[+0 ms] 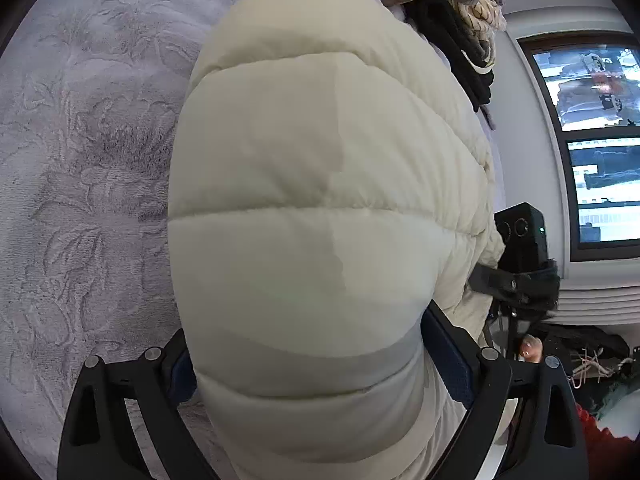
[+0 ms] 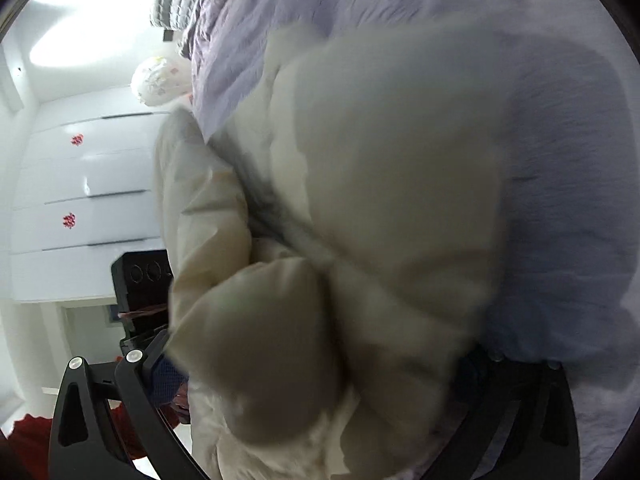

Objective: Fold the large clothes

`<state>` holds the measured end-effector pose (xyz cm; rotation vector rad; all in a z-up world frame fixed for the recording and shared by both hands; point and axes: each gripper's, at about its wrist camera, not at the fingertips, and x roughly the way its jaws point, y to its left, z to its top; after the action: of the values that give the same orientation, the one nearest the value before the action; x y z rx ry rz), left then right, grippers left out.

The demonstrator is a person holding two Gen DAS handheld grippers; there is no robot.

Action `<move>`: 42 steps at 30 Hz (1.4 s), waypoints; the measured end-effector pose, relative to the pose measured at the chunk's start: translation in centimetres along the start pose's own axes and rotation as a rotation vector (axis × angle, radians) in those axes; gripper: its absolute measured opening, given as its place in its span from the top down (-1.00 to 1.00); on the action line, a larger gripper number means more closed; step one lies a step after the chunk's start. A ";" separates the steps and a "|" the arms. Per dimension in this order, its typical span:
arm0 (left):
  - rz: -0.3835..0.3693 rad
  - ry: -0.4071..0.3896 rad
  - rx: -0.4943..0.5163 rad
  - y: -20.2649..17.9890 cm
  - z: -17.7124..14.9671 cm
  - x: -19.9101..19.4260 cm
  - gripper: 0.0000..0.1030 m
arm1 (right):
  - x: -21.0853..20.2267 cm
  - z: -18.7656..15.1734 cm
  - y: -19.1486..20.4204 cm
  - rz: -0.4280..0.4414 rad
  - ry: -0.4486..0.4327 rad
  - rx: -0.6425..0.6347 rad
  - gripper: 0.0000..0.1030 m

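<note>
— Left wrist view: your left claw [image 1: 316, 364] grips a fold of the cream puffer jacket [image 1: 320, 184], which lies puffed up on the lavender bedspread [image 1: 88, 160].

— And your right claw [image 2: 320, 364]?

— Blurred, jaws spread wide around the jacket's bulk beside the white drawers [image 2: 88, 200]; grip uncertain.
</note>
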<state>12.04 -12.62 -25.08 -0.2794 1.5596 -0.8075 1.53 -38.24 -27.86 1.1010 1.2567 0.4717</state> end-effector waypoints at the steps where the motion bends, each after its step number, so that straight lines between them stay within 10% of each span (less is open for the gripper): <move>1: 0.005 -0.004 0.000 -0.2 0.0 0.0 -0.84 | 0.2 -0.2 0.2 -0.007 0.007 -0.002 -1.00; 11: 0.055 -0.026 0.059 -3.5 -0.7 -1.5 -0.72 | -1.6 -3.4 1.7 -0.006 -0.028 0.045 -0.01; 22: 0.064 -0.136 0.047 -2.3 -0.3 -10.7 -0.72 | -0.4 -3.4 9.3 0.021 -0.017 -0.058 0.01; 30: 0.181 -0.222 0.015 5.3 4.0 -17.4 -0.72 | 8.9 0.6 13.1 0.082 0.028 -0.110 0.01; 42: 0.166 -0.244 -0.107 16.6 7.0 -14.6 -0.79 | 16.2 5.3 9.9 0.000 0.053 -0.085 -0.21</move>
<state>25.82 5.93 -24.04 -0.3097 1.3773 -0.5403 13.94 -22.95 -28.11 1.0220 1.2715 0.5528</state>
